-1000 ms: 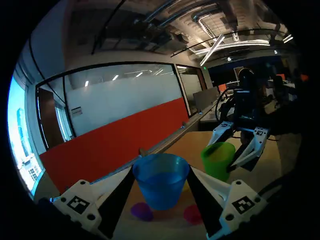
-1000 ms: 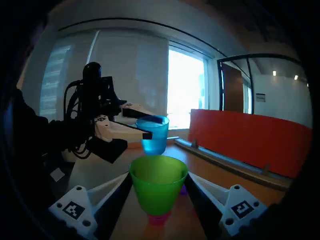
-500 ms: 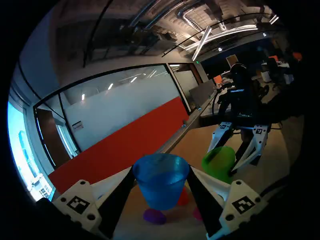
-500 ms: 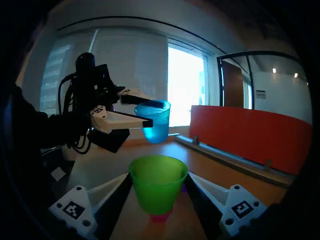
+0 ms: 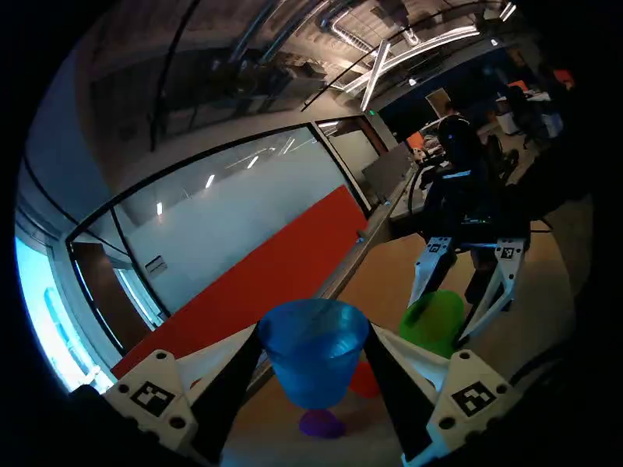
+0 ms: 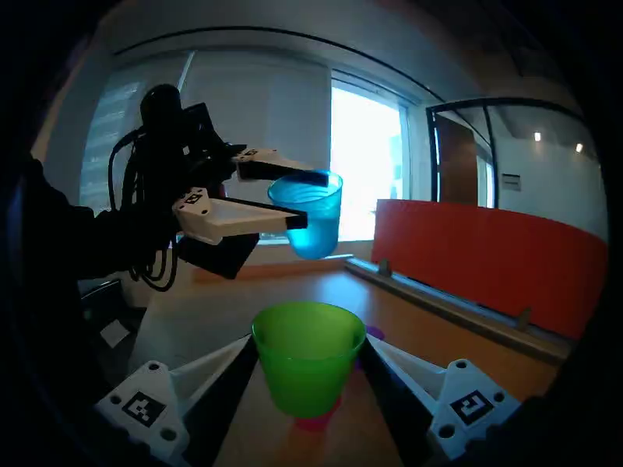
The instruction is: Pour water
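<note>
Cups first: we are seeing two tapered plastic tumblers, smooth-walled with round rims. Left gripper (image 5: 311, 336) is clamping the translucent blue cup (image 5: 313, 370) between both fingers. Right gripper (image 6: 307, 344) is clamping the opaque green cup (image 6: 307, 377) the same way. Fingers are looking white and wedge-shaped, with black inner faces and square tag markers on top. Right gripper view is showing the blue cup hanging well above the wooden table (image 6: 210, 311), slightly tilted, higher than the green rim and apart from it. Water level: we cannot tell. Left gripper view is giving us a purple disc (image 5: 322, 424) and a red disc (image 5: 363, 381) on the tabletop under the blue cup. Right gripper view is adding a bright window (image 6: 362, 167) and a dark sleeve (image 6: 54, 249) behind the left gripper.
</note>
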A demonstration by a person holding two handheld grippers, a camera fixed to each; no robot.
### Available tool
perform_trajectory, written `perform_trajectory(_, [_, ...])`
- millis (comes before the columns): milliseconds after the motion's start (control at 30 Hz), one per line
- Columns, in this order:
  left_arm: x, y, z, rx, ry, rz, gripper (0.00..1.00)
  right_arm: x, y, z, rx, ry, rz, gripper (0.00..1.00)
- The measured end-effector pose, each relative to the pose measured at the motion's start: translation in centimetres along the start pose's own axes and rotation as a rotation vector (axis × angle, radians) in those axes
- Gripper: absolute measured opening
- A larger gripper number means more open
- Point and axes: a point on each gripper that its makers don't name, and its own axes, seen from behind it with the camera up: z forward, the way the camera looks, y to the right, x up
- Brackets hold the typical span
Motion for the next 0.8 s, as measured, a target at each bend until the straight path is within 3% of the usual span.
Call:
perform_trajectory(467, [1.2, -0.1, 0.3, 0.011, -0.004, 0.120, 0.87, -0.7, -0.7, 0.5, 0.008, -0.012, -0.010, 0.91])
perform_trajectory(800, [2.4, -0.1, 0.4, 0.011, 0.003, 0.169, 0.88, -1.1, -0.9, 0.6, 0.012, -0.011, -0.004, 0.91])
